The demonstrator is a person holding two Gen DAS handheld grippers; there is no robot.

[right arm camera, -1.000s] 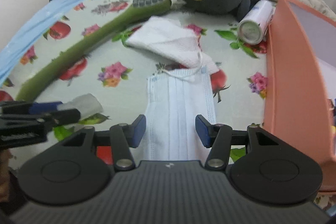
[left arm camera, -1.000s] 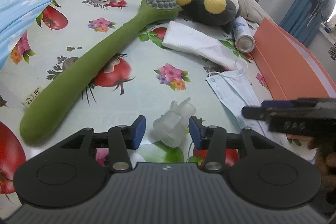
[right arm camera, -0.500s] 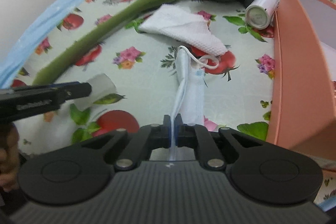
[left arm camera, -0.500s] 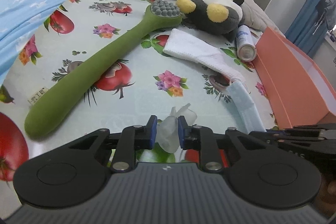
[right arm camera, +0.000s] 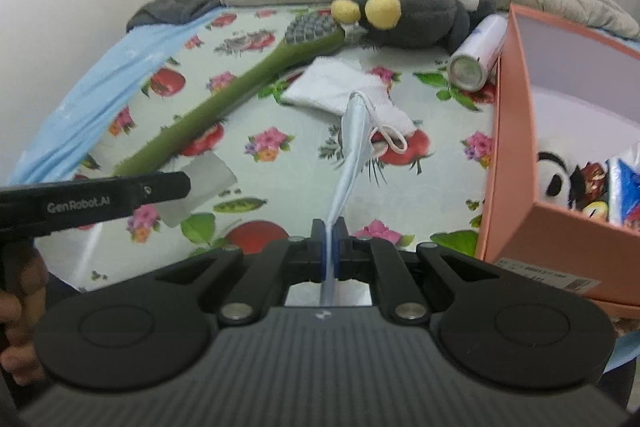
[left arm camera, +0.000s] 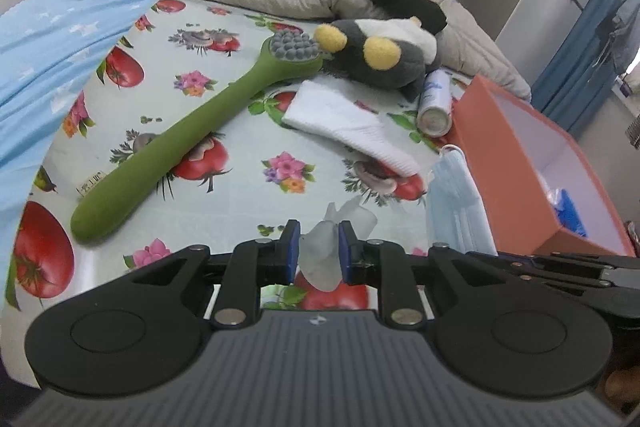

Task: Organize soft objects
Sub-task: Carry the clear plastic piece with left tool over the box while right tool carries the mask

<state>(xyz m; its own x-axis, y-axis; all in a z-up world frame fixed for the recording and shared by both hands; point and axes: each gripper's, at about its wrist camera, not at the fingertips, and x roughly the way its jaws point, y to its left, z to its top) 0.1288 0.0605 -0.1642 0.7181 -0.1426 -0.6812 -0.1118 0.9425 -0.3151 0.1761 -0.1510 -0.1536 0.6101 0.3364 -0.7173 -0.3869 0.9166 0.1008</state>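
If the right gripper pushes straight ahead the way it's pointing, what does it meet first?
Probably the white cloth on the bedsheet, just beyond the face mask that the right gripper holds. Depth is unclear.

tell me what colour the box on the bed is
Orange-pink outside, white inside; the box shows best in the right wrist view.

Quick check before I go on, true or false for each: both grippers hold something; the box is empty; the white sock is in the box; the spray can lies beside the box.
Left gripper and right gripper each hold something: true, a translucent soft piece and a face mask.
The orange box is empty: false, toys lie inside.
The white sock is in the box: false, it lies on the bed.
The spray can lies beside the box: true.
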